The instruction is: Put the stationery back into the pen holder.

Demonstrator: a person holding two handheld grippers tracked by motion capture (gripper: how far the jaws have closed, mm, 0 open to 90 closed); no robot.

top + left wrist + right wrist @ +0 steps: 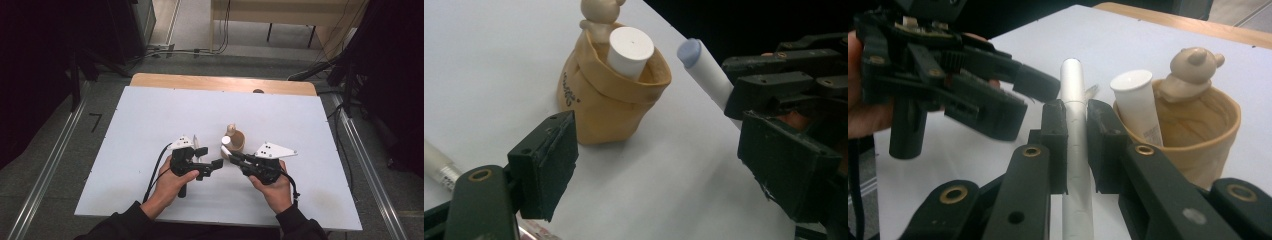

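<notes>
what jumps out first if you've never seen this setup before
The tan cup with a bear figure on its rim stands near the middle of the white table, with a white tube standing inside it. The right gripper is shut on a white pen right beside the cup. The left gripper hangs open close by, nothing between its jaws.

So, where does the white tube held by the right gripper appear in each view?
High view: white tube just below the tan bear cup, at the right gripper tip.
Left gripper view: upper right, blue-grey end toward the cup.
Right gripper view: centre, clamped upright.
Shared landmark: the bear cup.
</notes>
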